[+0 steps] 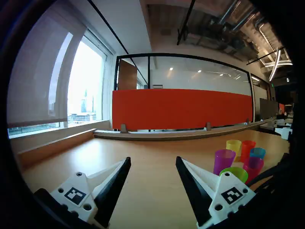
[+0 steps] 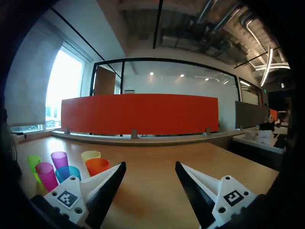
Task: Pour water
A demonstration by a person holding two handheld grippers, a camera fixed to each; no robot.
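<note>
Room: an office is seen, with an orange partition (image 1: 183, 108) standing along the far edge of a wooden surface (image 1: 114, 150); a bright window (image 1: 85, 87) lies beyond the partition's left end.
Left hand-held gripper (image 1: 152, 160): held open over the surface on the near side of the partition, its two black fingers spread wide with nothing between them.
Cups (image 1: 244, 152): six are set upright in a tight cluster on the surface, in front of the partition's right end in the left gripper view.
Colours: a purple cup (image 1: 224, 160), yellow cup (image 1: 233, 146), orange cup (image 1: 248, 147), blue cup (image 1: 258, 152), pink cup (image 1: 254, 167) and green cup (image 1: 234, 172) are counted; the green one is partly hidden by the gripper's right finger.
Right hand-held gripper (image 2: 150, 164): also held open and empty, pointed at the partition's middle.
Cups, right gripper view: the cluster is found in front of the partition's left end, just beside the left finger.
</note>
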